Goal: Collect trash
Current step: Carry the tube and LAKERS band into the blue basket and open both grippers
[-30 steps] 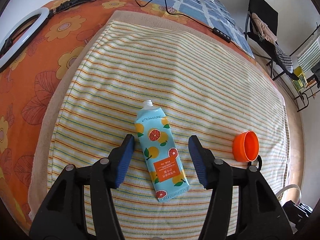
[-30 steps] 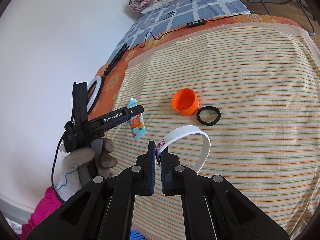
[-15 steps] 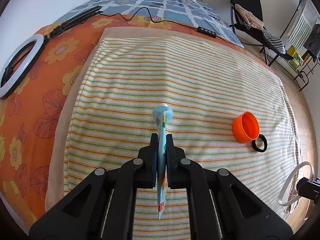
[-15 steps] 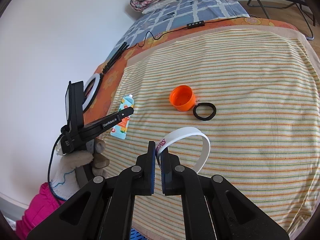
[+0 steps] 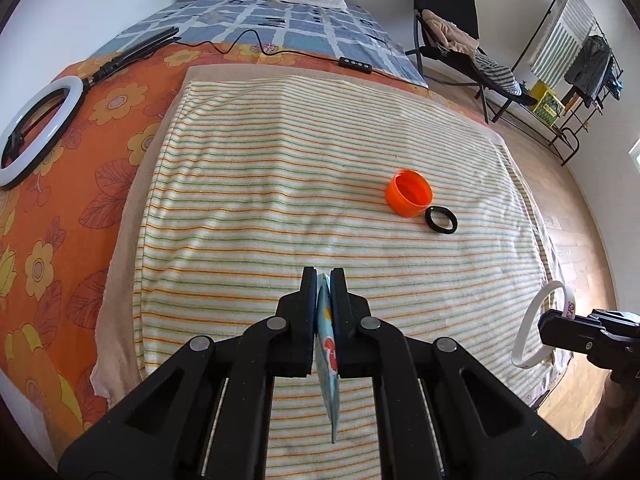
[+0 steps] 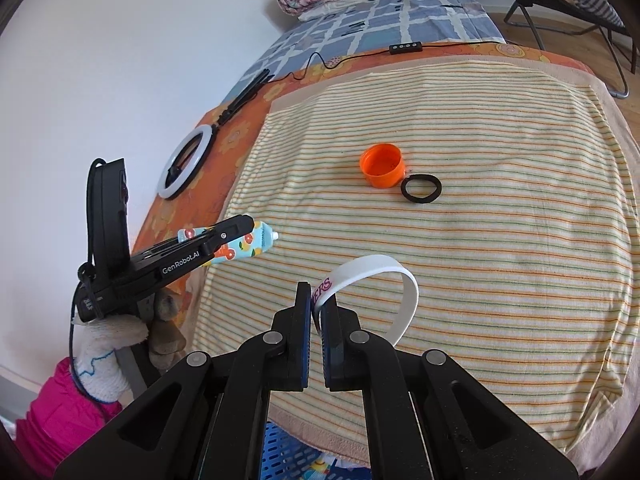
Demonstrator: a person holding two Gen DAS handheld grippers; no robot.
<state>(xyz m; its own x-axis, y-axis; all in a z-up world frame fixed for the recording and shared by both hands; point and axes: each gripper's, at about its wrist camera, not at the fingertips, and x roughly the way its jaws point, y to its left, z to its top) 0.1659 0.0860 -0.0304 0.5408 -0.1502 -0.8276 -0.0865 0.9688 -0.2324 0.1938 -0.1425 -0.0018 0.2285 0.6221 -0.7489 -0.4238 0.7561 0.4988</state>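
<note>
Left gripper [image 5: 324,276] clamped on the fruit-print tube [image 6: 240,245], right gripper [image 6: 316,294] pinching the white wristband [image 6: 384,270], both lifted off the striped towel [image 5: 280,184]. Best carried level to the blue basket [image 6: 288,456] at the bed's near edge, jaws kept tight. Orange cap [image 5: 409,193] and black ring [image 5: 441,220] left lying side by side for afterwards.

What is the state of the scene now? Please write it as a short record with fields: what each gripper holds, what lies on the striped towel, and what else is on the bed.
left gripper: shut on the fruit-print tube, lifted off the towel
right gripper: shut on the white wristband
striped towel: orange cap with its open side showing; black ring lying right beside it
elsewhere on bed: ring light, cable with inline remote
below bed edge: blue basket, partly visible
</note>
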